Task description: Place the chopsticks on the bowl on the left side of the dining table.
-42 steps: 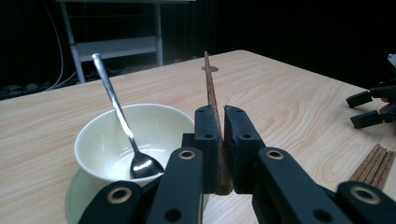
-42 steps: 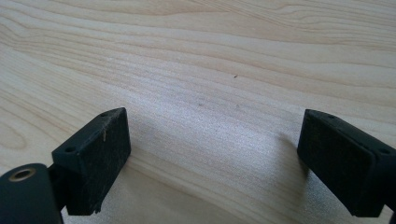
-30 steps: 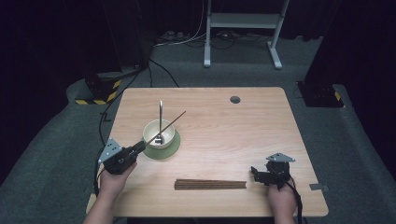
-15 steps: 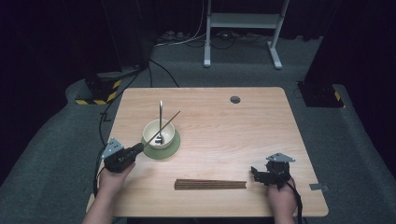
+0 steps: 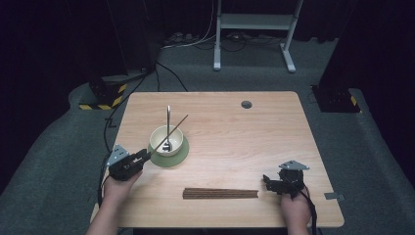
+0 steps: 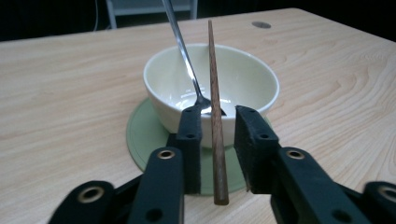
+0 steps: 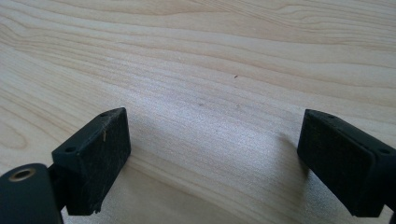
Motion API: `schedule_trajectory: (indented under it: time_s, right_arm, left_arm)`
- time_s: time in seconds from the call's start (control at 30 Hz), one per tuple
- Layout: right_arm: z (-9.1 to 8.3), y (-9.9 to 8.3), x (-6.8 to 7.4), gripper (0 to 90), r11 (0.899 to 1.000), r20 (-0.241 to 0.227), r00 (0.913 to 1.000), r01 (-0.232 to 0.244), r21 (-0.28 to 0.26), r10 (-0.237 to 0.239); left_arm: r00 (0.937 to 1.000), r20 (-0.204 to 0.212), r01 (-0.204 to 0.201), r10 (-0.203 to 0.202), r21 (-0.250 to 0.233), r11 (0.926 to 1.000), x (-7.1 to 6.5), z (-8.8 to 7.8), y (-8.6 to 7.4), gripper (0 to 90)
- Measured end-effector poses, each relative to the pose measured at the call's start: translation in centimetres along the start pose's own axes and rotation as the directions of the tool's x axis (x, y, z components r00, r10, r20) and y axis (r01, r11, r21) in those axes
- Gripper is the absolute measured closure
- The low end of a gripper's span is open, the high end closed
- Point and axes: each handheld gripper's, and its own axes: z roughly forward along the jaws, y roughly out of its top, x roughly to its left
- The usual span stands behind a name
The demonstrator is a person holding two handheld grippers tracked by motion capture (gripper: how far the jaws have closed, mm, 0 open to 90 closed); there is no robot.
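Note:
A pale bowl (image 5: 166, 139) (image 6: 210, 88) stands on a green coaster (image 5: 178, 155) (image 6: 140, 140) at the table's left. A metal spoon (image 5: 168, 122) (image 6: 184, 51) leans upright in it. A brown chopstick (image 5: 171, 132) (image 6: 215, 93) slants over the bowl's rim. Its near end lies between the jaws of my left gripper (image 5: 146, 155) (image 6: 219, 116). Those jaws have just been opening, and a gap shows on both sides of the stick. My right gripper (image 5: 266, 180) (image 7: 212, 154) rests open at the front right over bare wood.
A bundle of brown chopsticks (image 5: 220, 193) lies along the front edge between the two hands. A round cable hole (image 5: 246, 104) sits at the table's (image 5: 274, 137) back. Cables and a white stand (image 5: 254, 24) are on the floor behind.
The chopstick's far tip has shifted slightly to the left. Both hands stay about where they were.

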Motion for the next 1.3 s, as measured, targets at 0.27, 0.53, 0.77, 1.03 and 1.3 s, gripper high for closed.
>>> schedule_trajectory:
  time_s: [0.27,0.53,0.77,1.03,1.3]
  right_arm:
    - [0.0,0.0,0.0,9.7,1.0,0.0,1.0,0.001,0.0,-0.001]
    - [0.0,0.0,0.0,9.7,1.0,0.0,1.0,0.003,-0.001,-0.003]
    - [0.0,0.0,0.0,9.7,1.0,-0.002,1.0,0.001,0.0,-0.001]
    - [0.0,0.0,0.0,9.8,1.0,-0.008,1.0,0.006,0.001,-0.006]
    - [0.0,0.0,0.0,9.7,1.0,-0.009,1.0,0.003,0.001,-0.003]
  left_arm:
    - [0.9982,0.047,-0.033,0.036,-0.072,0.9968,-3.6,0.1,0.9,61.6]
    - [0.9765,0.157,-0.153,0.148,0.022,0.9879,-6.3,1.3,0.9,60.3]
    - [0.96,0.23,-0.182,0.159,0.083,0.9798,-8.3,2.8,0.3,59.2]
    - [0.9349,0.329,-0.196,0.134,0.162,0.9672,-9.7,4.4,-0.5,57.4]
    - [0.9054,0.393,-0.266,0.161,0.228,0.9366,-11.3,5.8,-1.6,58.8]
